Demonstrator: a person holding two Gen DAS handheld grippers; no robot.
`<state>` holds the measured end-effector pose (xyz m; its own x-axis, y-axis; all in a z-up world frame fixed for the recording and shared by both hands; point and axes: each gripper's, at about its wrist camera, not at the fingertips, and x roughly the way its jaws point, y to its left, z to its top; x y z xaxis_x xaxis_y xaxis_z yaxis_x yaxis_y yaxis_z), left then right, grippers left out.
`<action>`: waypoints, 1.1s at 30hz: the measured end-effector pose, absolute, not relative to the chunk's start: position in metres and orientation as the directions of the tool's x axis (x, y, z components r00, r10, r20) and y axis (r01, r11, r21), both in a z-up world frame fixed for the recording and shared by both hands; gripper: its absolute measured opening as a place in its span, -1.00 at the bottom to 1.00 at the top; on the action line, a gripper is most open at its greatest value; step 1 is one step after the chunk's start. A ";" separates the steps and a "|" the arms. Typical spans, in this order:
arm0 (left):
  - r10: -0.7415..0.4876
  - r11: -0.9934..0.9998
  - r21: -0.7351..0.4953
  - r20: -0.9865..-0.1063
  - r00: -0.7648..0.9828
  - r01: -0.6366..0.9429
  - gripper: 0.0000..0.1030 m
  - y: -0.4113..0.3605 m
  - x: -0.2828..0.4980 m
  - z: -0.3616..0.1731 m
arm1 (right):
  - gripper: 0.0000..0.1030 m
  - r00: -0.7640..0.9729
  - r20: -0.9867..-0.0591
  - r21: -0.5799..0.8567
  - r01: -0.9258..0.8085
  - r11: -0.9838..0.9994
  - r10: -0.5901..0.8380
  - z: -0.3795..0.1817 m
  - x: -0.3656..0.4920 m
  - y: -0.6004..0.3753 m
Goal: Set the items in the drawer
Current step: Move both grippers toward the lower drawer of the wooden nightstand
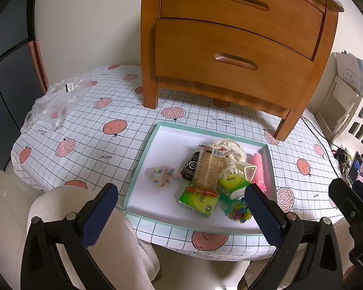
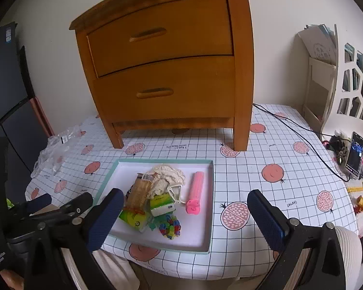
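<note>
A wooden nightstand (image 1: 230,55) (image 2: 167,89) stands at the back of the table, both of its drawers shut. In front of it lies a white tray (image 1: 167,140) (image 2: 200,232) with several items: a pink roller (image 1: 257,171) (image 2: 196,188), a cream lace cloth (image 1: 227,149) (image 2: 167,176), a snack bar (image 1: 209,166) (image 2: 139,191), two green boxes (image 1: 198,199) (image 2: 161,204), a pastel hair tie (image 1: 161,175) and coloured beads (image 1: 240,211) (image 2: 170,227). My left gripper (image 1: 180,191) hovers open near the tray's front edge. Over the tray's right part my right gripper (image 2: 186,195) is open too. Neither holds anything.
A crumpled clear plastic bag (image 1: 58,101) (image 2: 55,147) lies at the table's left. A black cable (image 2: 302,130) runs across the right side toward a propped phone (image 2: 357,154). A white shelf (image 2: 351,79) stands at the right. A white chair back (image 1: 60,207) is below the table's edge.
</note>
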<state>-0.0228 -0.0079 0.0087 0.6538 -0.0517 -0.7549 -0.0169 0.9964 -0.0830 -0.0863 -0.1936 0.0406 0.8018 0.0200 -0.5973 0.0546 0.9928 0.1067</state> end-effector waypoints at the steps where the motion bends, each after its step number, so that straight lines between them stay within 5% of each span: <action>1: -0.052 0.996 -0.083 -0.755 0.654 -0.017 1.00 -0.008 -0.023 0.009 | 1.00 0.798 -0.602 0.112 0.058 0.992 0.021 0.041 -0.085 -0.196; 16: -0.073 0.996 -0.089 -0.750 0.657 0.009 1.00 -0.011 -0.018 0.006 | 1.00 0.811 -0.585 0.106 0.072 0.992 0.004 0.038 -0.081 -0.206; 33: -0.175 0.978 -0.199 -0.613 0.770 0.063 1.00 0.010 0.069 0.057 | 1.00 0.874 -0.486 0.205 0.106 0.973 0.007 0.087 -0.011 -0.262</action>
<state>0.0690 0.0101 0.0570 0.7705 -0.1746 -0.6131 0.0629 0.9779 -0.1994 -0.0107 -0.2619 0.0873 0.8740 0.0068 -0.4858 0.1063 0.9730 0.2048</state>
